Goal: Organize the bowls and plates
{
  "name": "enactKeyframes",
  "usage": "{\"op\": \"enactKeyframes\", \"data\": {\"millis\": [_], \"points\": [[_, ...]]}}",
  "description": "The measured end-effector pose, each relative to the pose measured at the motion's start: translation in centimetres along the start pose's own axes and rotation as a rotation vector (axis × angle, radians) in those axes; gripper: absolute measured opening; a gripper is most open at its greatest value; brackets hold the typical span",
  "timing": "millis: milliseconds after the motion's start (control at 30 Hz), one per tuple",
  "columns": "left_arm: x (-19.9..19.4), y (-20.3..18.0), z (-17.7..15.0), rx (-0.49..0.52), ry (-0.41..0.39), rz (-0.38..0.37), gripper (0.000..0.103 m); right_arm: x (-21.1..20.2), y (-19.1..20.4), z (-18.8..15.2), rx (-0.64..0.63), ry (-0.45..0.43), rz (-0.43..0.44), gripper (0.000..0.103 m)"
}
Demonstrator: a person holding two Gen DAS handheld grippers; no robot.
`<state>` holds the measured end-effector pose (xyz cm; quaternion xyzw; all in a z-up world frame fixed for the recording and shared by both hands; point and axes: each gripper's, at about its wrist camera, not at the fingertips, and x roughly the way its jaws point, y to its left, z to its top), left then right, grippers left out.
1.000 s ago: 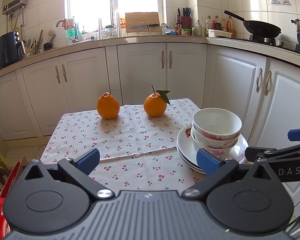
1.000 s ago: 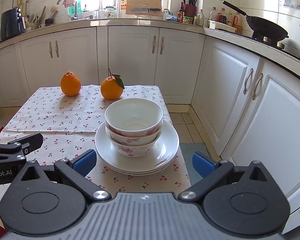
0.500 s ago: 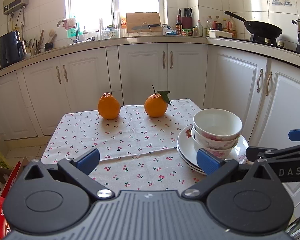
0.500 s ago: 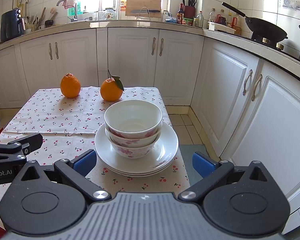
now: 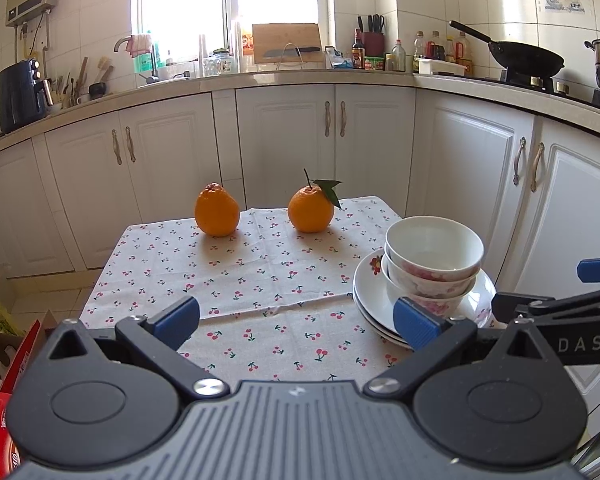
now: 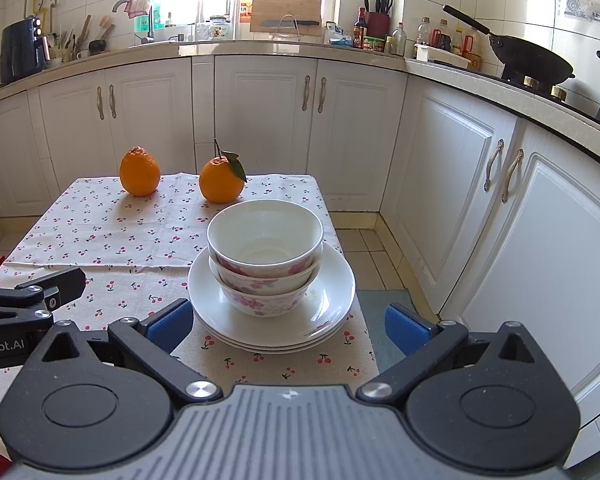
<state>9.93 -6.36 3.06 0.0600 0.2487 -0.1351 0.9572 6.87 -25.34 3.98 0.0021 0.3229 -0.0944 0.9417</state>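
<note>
- Your right gripper (image 6: pixel 286 326) is wide open and holds nothing. Its two blue fingertips (image 6: pixel 170 326) sit low in the frame, one on each side of the dishes.
- The bowls (image 6: pixel 265 256) are nested in a pile, right in the middle of the right wrist picture, straight ahead of that gripper. You can count at least two of them, maybe three.
- The bowls stand upright on a stack of white plates (image 6: pixel 332 308). The near rim of the plates is just above the gap between the blue tips.
- Your left gripper (image 5: pixel 296 316) is wide open too, with nothing in it.
- In the left wrist picture the bowl pile (image 5: pixel 434 258) is off to the right of the frame, not in the middle. Only the right blue fingertip (image 5: pixel 414 322) covers the plate rim (image 5: pixel 366 292).
- So I think your right hand is the better one for the dishes. It points right at them, and the left hand would need to swing over.
- The pile is round, so no side is the long side. You can come in from the front.
- Two oranges (image 6: pixel 140 172) sit far back on the cherry cloth (image 6: pixel 100 248), well apart from the dishes.
- The dishes are close to the right edge of the table, so push gently.
</note>
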Motion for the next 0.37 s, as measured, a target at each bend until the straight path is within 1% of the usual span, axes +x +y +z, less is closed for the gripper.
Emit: {"op": "enactKeyframes", "data": {"millis": [367], "points": [[0.13,0.03,-0.01,0.0,0.003,-0.001,0.102,0.01,-0.08,-0.02,0.0,0.0,-0.001,0.103]]}}
